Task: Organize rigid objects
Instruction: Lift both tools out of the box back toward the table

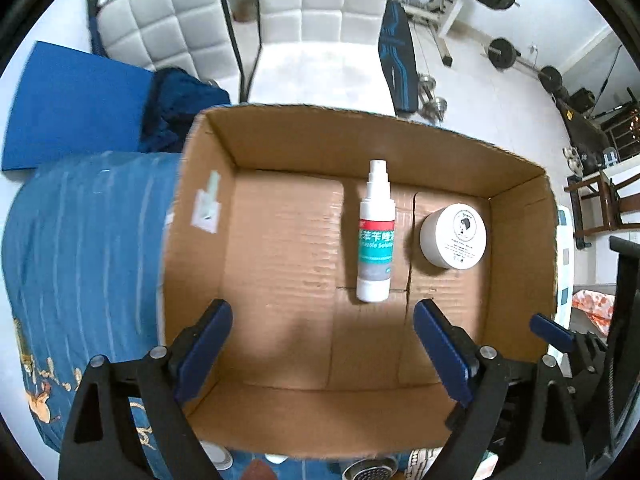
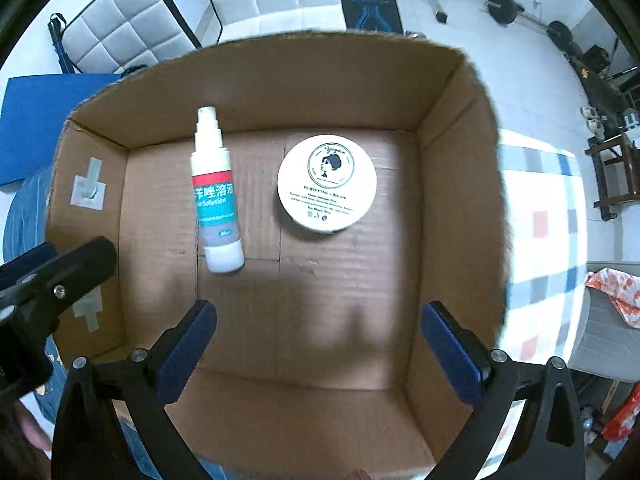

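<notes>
- Blue-padded fingers of the left gripper (image 1: 322, 344) are framing the bottom of the left wrist view; the jaws are standing wide apart, holding nothing, above the near half of the cardboard box (image 1: 516, 184).
- Right gripper (image 2: 318, 344) is hanging likewise over the same cardboard box (image 2: 452, 120), its jaws spread open and empty.
- Spray bottle (image 1: 376, 236) is lying on its side on the box floor, nozzle pointing toward 12 o'clock and base toward 6 o'clock; from the left gripper it is sitting at about 12 o'clock.
- Spray bottle (image 2: 216, 192), seen in the right wrist view, is lying toward 11 o'clock of the right gripper, near the box's left wall.
- Round white jar (image 1: 454, 236) is resting lid-up at 3 o'clock of the bottle, close beside it but apart.
- Round white jar (image 2: 327, 182) is sitting at 12 o'clock in the right wrist view, its lid showing a printed portrait.
- Blue patterned cloth (image 1: 80, 248) is lying under the box, showing at 9 o'clock.
- White padded chair (image 1: 320, 4) is standing beyond the box at 12 o'clock.
- Barbell weights (image 1: 502, 54) are lying on the floor at 2 o'clock.
</notes>
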